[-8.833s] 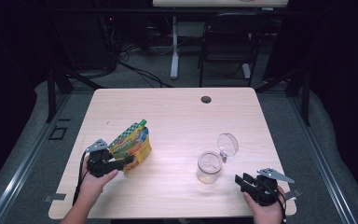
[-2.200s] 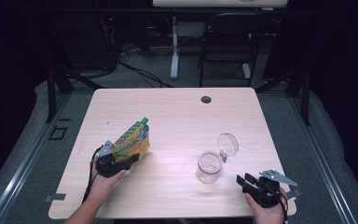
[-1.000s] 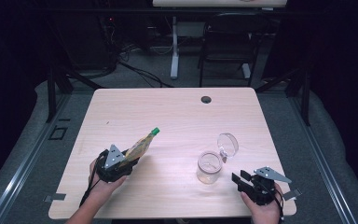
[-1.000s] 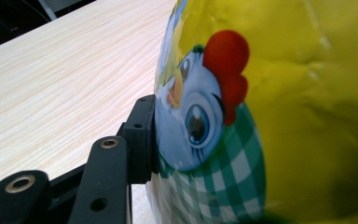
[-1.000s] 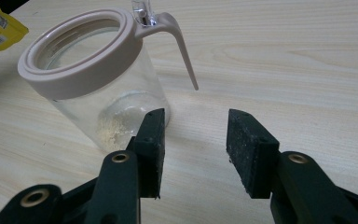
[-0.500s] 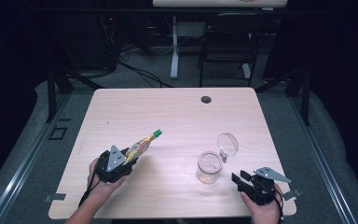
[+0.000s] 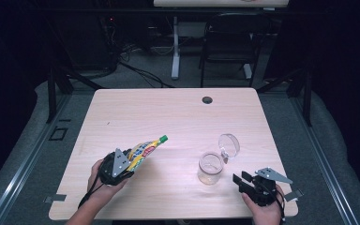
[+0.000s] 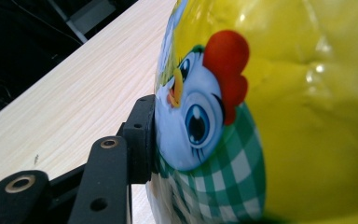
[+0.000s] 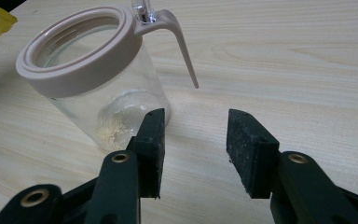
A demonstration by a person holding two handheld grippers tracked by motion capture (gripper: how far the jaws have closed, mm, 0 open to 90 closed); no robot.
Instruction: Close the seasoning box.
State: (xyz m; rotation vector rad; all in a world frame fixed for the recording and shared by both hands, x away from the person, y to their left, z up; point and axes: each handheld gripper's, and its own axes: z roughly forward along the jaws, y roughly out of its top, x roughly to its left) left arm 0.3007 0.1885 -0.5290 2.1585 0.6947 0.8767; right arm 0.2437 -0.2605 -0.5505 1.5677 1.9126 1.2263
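Your left gripper (image 7: pixel 130 161) pinches the yellow snack pouch (image 7: pixel 145 149), one jaw pressed to its printed face; since a second ago the pouch has tipped lower, its green-tipped end pointing toward the glass jar (image 7: pixel 210 167), likely nearing a pour. Left of the jar, the pouch is held above the table (image 7: pixel 168 112). The jar stands open, lid (image 7: pixel 228 145) hinged back, a few crumbs inside. Your right gripper (image 7: pixel 246 182), jaws spread, waits beside the jar.

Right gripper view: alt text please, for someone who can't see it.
The right gripper has its two black jaws open with nothing between them, low over a pale wooden table. Just beyond its left jaw stands a clear glass jar with a beige rim, lid hinged open.
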